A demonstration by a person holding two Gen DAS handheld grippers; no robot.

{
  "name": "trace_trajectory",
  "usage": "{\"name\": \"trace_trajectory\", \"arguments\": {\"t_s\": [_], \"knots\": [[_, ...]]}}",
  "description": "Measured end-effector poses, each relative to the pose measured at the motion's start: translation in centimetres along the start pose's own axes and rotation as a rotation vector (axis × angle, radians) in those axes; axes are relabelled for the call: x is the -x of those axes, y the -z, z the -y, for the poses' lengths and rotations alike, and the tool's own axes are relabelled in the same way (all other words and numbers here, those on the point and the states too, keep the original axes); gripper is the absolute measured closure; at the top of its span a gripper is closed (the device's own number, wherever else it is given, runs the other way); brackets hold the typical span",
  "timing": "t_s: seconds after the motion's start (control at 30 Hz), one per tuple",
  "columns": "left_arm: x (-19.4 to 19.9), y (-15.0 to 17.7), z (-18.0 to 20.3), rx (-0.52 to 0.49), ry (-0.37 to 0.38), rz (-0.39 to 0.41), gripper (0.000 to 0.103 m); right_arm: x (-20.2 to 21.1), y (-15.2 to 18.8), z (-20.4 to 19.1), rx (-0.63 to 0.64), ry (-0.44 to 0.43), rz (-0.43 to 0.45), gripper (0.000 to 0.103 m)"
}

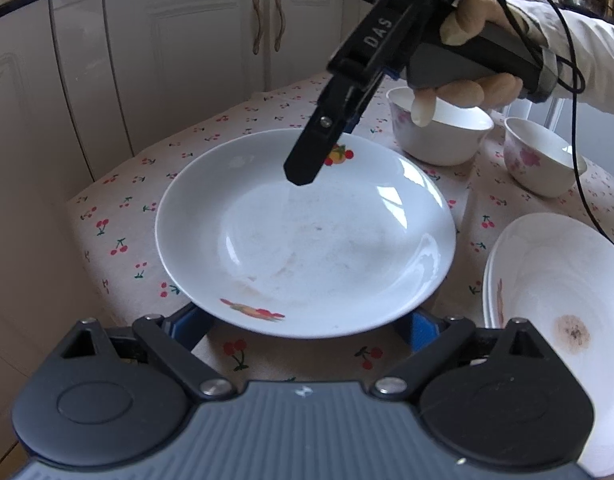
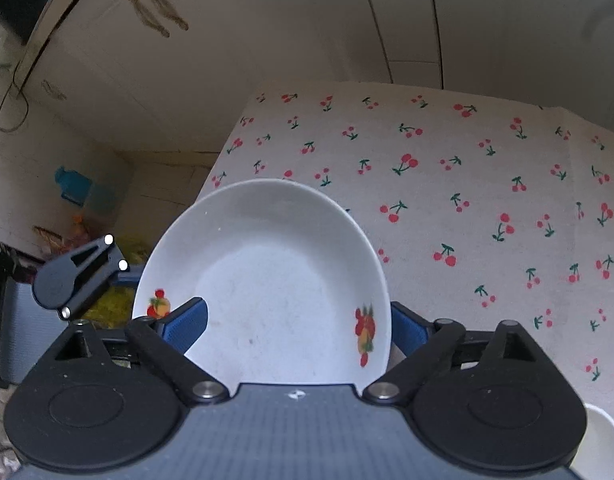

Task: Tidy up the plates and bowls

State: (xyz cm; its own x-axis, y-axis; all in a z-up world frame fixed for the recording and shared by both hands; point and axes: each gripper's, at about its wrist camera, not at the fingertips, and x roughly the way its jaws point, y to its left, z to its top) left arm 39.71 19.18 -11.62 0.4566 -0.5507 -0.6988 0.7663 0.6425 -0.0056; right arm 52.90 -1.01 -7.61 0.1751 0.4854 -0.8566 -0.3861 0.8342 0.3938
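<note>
- The fruit-printed plate (image 1: 307, 236) lies close to the near left corner of the cloth-covered surface (image 1: 119, 216); its rim looks slightly raised, and I cannot tell whether it rests on the cloth or is being tipped up.
- The right gripper (image 2: 297, 316) straddles the plate's far rim; one blue pad (image 2: 187, 320) shows above the plate and the other is partly hidden behind it; the fingers stand wide apart, released, not pinching the rim.
- The left gripper (image 1: 309, 320) faces the plate's near rim; its fingers (image 1: 417, 326) are spread just as wide, with the tips hidden under the rim; nothing is clamped.
- A stack of plates (image 1: 555, 320) sits by the near right edge; at least two rims show, and the top one carries a brown stain; this part looks already gathered.
- Two flowered bowls stand toward the far edge, the nearer bowl (image 1: 439, 132) and the farther bowl (image 1: 543, 156); they are just beside each other, not nested.
- Judgement: the task seems partway; the fruit-printed plate probably has yet to join the stack, and the bowls have yet to be set one inside the other.
- Neither gripper has a hold, so a firm grasp on the rim likely comes first.
</note>
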Motion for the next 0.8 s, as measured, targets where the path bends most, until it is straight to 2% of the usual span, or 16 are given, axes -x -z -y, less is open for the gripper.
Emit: {"name": "trace_trajectory", "arguments": {"t_s": [0.07, 0.5, 0.8], "knots": [[0.1, 0.0, 0.1, -0.014, -0.004, 0.004, 0.006, -0.1, 0.0, -0.1, 0.008, -0.031, -0.008, 0.006], [0.2, -0.2, 0.2, -0.02, -0.022, -0.003, 0.007, 0.4, 0.4, -1.3, 0.072, -0.016, 0.013, 0.006], [2.0, -0.8, 0.8, -0.028, -0.037, 0.003, 0.008, 1.4, 0.5, -2.2, 0.087, -0.029, 0.03, 0.006]]}}
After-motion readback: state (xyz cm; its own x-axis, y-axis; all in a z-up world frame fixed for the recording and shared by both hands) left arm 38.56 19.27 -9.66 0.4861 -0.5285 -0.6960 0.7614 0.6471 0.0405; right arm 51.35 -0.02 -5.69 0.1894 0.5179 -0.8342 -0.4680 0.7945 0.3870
